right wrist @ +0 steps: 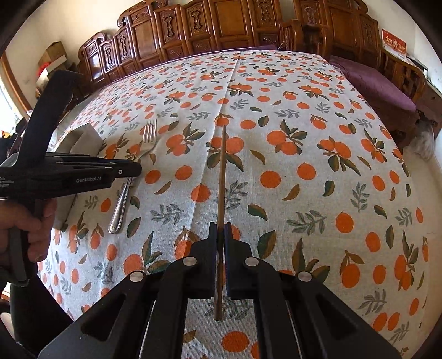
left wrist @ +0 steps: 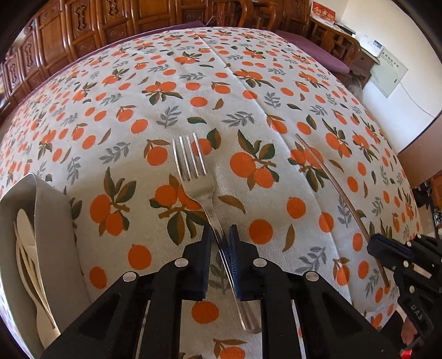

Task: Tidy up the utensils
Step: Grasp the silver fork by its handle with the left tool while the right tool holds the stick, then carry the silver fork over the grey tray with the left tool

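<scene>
A steel fork (left wrist: 190, 165) lies on the orange-print tablecloth (left wrist: 248, 91), tines pointing away. My left gripper (left wrist: 221, 237) is shut on its handle, the pads pressing both sides. From the right wrist view, the left gripper (right wrist: 139, 169) reaches in from the left over the fork (right wrist: 147, 135). A thin brown chopstick (right wrist: 221, 171) runs straight ahead between the pads of my right gripper (right wrist: 220, 229), which is shut on it near its near end. The left wrist view shows the right gripper (left wrist: 373, 243) at the far right, clamped on the chopstick (left wrist: 331, 182).
A grey utensil holder (left wrist: 52, 204) with pale wooden cutlery (left wrist: 26, 240) stands at the table's left edge, close to the fork. Carved wooden cabinets (right wrist: 226, 24) line the back. A purple cushioned bench (right wrist: 373, 82) sits at the right. A hand (right wrist: 36, 229) grips the left tool.
</scene>
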`<state>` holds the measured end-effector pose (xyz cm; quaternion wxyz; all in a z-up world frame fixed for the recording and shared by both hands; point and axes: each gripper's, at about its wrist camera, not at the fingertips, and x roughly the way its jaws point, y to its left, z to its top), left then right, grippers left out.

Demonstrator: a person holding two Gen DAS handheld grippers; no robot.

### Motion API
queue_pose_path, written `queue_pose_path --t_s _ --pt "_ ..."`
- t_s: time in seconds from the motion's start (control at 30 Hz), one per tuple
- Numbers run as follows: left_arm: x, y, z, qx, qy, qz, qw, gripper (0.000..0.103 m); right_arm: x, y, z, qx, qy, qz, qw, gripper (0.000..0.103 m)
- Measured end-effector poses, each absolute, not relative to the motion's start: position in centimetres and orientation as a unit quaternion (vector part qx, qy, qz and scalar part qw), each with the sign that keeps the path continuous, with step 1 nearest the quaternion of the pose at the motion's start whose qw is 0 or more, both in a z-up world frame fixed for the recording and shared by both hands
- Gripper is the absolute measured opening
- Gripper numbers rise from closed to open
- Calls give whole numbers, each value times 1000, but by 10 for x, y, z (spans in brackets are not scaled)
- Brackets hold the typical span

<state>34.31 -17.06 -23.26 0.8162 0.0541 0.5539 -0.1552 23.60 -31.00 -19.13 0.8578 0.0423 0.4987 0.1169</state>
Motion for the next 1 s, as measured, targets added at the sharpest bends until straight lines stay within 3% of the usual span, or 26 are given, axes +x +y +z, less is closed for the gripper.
queue_pose_path --t_s 0.07,1.0 --pt "340 -168 -232 58 554 -156 816 6 236 -310 -189 43 497 118 859 6" --pt "276 -129 -161 54 501 -159 849 6 226 -281 -141 29 451 160 877 6"
